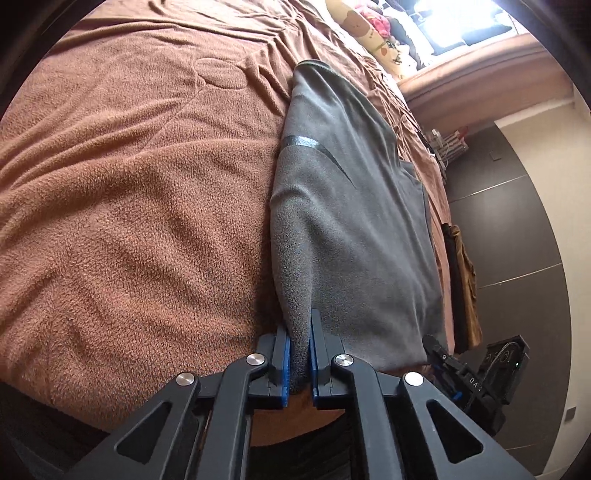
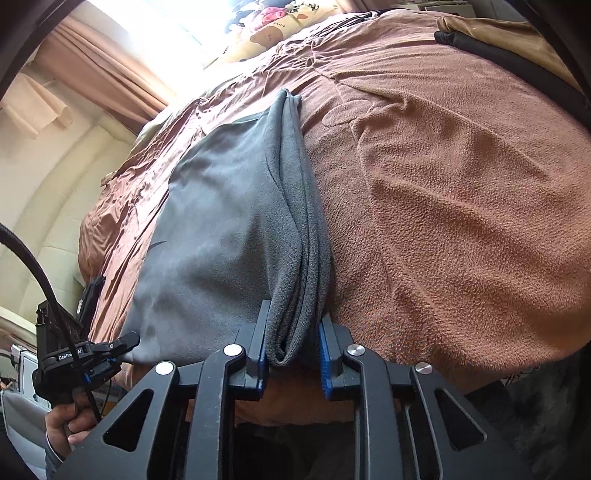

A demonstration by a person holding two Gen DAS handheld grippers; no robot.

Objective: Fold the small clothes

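Lying lengthwise on brown blanket (image 1: pixel 129 206), grey garment (image 1: pixel 354 221) being pinched at near edge: left gripper (image 1: pixel 300 354) clamping narrow on left fold, right gripper (image 2: pixel 293 350) gripping thicker bunched right fold, with hand (image 2: pixel 62 424) showing near left.

Strong daylight from the window (image 1: pixel 461 22) at the far end of the bed (image 1: pixel 129 184), blown out to pure white there (same glare at the top of the right wrist view). Soft, even light over the brown blanket (image 2: pixel 461 221), shallow shadows in its folds. Dark under the tongs at the bottom. Heavy fisheye bending, black corners around the circular frame. Sharp nearby, slightly soft toward the edges.
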